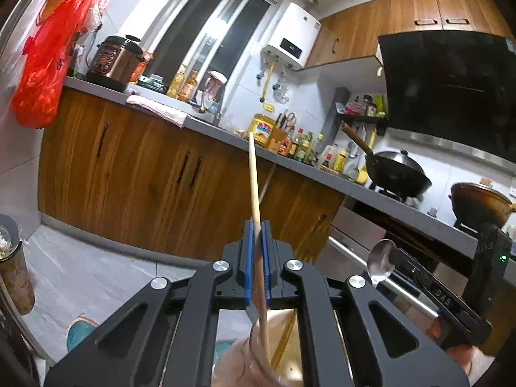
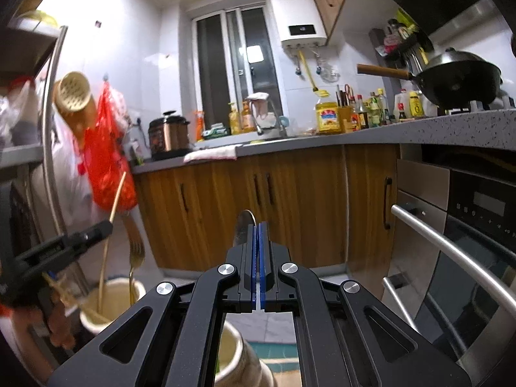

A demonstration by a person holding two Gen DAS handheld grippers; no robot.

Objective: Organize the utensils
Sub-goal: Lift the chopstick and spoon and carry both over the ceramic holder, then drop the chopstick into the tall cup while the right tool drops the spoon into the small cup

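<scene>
Chopstick sits clamped between the blue fingers of the left gripper. It stands out far beyond the tips, tilted a little to the left, and its lower end passes back under the fingers toward a blurred pale cup. To the right of these fingers, a metal spoon shows its bowl, held at the tip of the other black tool.

The right gripper has its blue fingers pressed nearly together on the spoon; the rounded bowl rises just left of the tips and a little beyond them. Below these fingers the rim of a cream cup is partly hidden by the black frame. Further to the left stands a second cream holder, with a gold fork and thin chopsticks upright inside it. The left gripper appears there from the side, above this holder, with its chopstick pointing up.

Ahead of both pairs of fingers runs the grey counter over wooden cabinet doors. On it stand oil bottles, a pressure cooker and a folded cloth. To the right a black wok is on the stove, and under it an oven with a steel bar handle. A red bag hangs at the left.
</scene>
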